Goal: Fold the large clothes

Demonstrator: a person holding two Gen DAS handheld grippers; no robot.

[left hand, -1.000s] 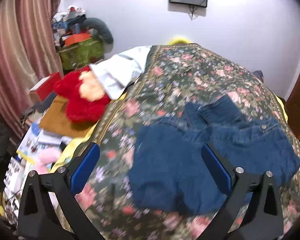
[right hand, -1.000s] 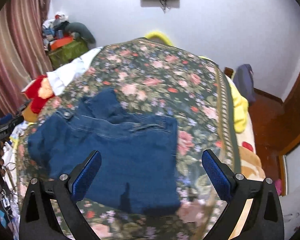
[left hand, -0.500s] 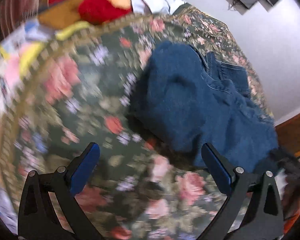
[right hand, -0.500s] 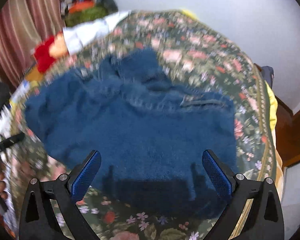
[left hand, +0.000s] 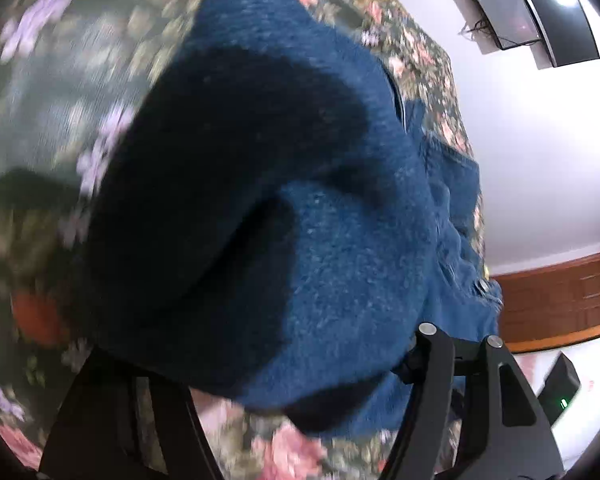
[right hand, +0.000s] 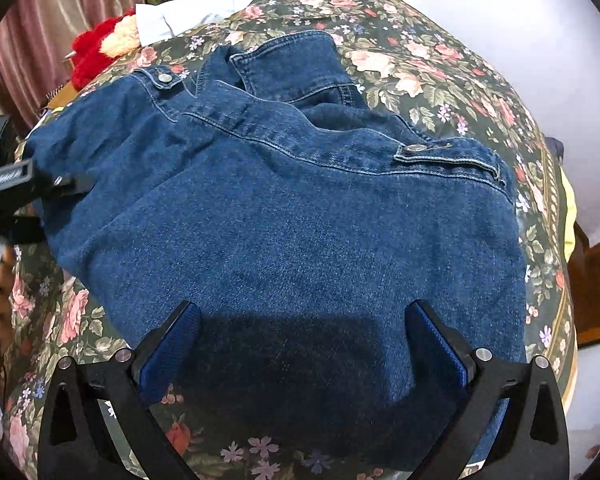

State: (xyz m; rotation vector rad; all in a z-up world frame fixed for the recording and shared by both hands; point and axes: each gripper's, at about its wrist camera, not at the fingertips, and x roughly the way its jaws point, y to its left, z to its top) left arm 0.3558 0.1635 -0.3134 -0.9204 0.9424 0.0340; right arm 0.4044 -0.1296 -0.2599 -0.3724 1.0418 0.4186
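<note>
A dark blue denim garment (right hand: 300, 216) lies spread on a floral bedspread (right hand: 440, 60). My right gripper (right hand: 302, 340) is open, its blue pads straddling the garment's near edge. My left gripper (left hand: 268, 392) is open and low at the garment's side edge; bunched denim (left hand: 300, 208) fills that view and hides both pads. The left gripper also shows in the right wrist view (right hand: 16, 184) at the garment's left edge, with a hand behind it.
A red plush toy (right hand: 100, 56) and a white cloth (right hand: 188, 16) lie at the bed's far left, by a curtain (right hand: 60, 8). A wall screen (left hand: 516, 12) hangs behind. A wooden door (left hand: 556, 296) and the bed's yellow right edge (right hand: 568, 208) show.
Both grippers have dropped from above the bed to the garment. The left swung to its side edge and pushed into the denim; the right came down over the near edge.
</note>
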